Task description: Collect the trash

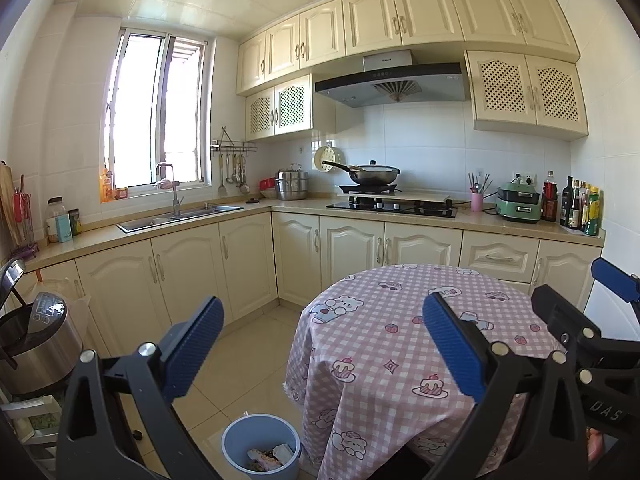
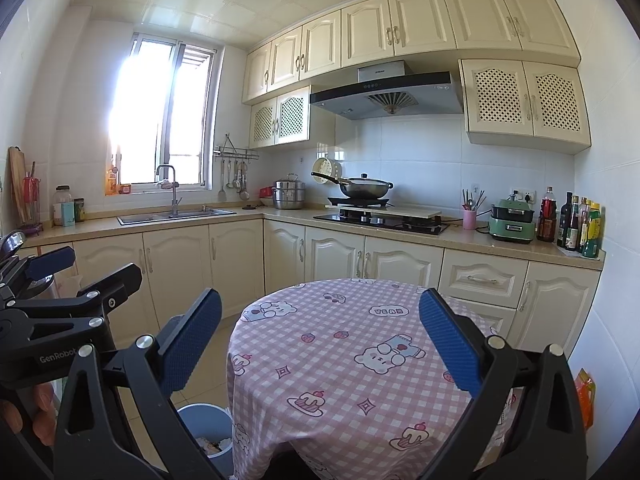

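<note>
A blue trash bin stands on the floor left of the round table, with crumpled scraps of trash inside. In the right wrist view the bin is partly hidden by the table and my finger. My left gripper is open and holds nothing, hovering above the table's left edge and the bin. My right gripper is open too, empty, over the pink checked tablecloth. Each gripper shows in the other's view: the right one at the right, the left one at the left.
Cream cabinets run along the back, with a sink, a wok on the stove and bottles at the right end. A rice cooker sits at the far left. A tiled floor lies between table and cabinets.
</note>
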The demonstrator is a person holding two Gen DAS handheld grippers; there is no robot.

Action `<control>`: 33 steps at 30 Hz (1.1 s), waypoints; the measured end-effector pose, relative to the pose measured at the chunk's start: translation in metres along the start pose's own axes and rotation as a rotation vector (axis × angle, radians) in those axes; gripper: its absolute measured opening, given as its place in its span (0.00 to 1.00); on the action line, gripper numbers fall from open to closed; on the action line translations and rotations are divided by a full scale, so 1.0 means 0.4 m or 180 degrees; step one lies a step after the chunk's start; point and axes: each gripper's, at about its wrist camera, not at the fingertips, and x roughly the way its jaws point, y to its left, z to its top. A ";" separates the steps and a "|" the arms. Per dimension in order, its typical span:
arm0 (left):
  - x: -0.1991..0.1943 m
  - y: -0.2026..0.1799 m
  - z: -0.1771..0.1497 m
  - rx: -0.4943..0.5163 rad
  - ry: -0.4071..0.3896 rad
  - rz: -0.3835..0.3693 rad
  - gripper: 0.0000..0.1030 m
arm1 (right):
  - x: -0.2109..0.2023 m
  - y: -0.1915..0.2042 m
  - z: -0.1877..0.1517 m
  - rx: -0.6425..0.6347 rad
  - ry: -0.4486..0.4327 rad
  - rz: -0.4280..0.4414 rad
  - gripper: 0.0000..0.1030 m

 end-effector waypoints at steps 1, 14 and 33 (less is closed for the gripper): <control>0.000 0.000 -0.001 0.0002 0.0001 0.0000 0.95 | 0.000 0.000 0.000 -0.0002 -0.0003 0.0002 0.93; 0.014 0.018 -0.012 -0.0014 0.0039 0.0032 0.95 | 0.013 0.007 0.004 -0.0029 0.0004 0.0043 0.93; 0.139 0.061 -0.023 -0.0066 0.0298 0.0221 0.95 | 0.145 0.026 -0.005 -0.0033 0.0208 0.0230 0.93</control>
